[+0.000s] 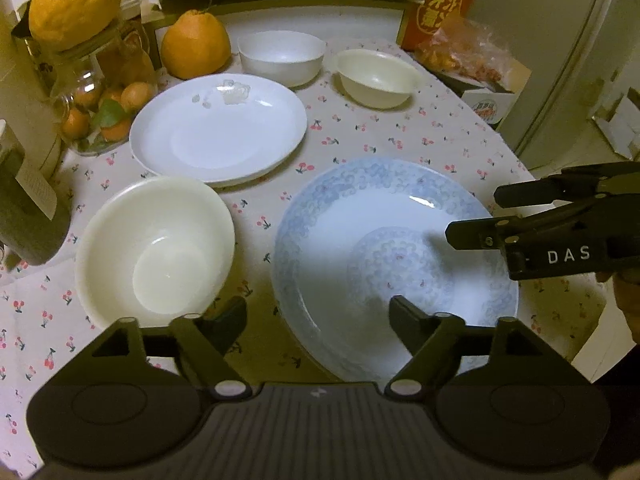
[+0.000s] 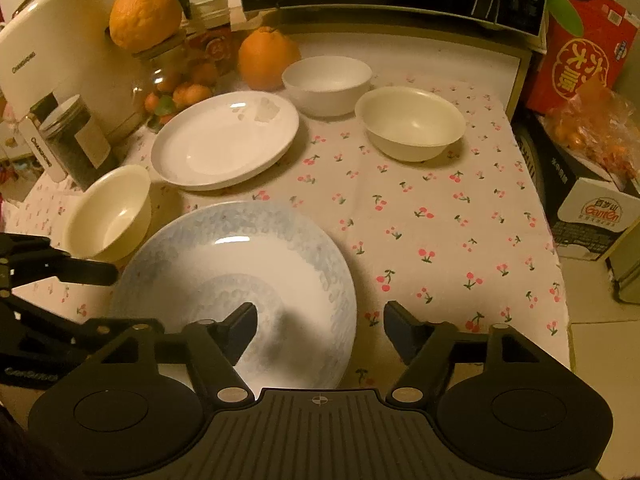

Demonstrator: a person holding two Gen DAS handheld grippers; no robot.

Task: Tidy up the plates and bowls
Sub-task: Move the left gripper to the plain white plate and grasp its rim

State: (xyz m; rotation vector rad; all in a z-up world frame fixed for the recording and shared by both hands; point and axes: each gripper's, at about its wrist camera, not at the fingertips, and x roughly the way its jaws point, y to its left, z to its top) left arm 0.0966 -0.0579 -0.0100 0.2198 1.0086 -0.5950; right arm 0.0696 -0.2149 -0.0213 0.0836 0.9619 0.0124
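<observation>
Hovering over the blue-patterned plate (image 1: pixel 394 264), I hold both tools empty: my left gripper (image 1: pixel 318 320) has its jaws wide above the plate's near rim, and my right gripper (image 2: pixel 320 326), jaws equally wide, straddles its right edge. The white plate (image 1: pixel 218 130) lies just behind, cream bowls (image 1: pixel 154 248) around it. I judge the first pickup is starting; next I must pinch the rim cleanly.
</observation>
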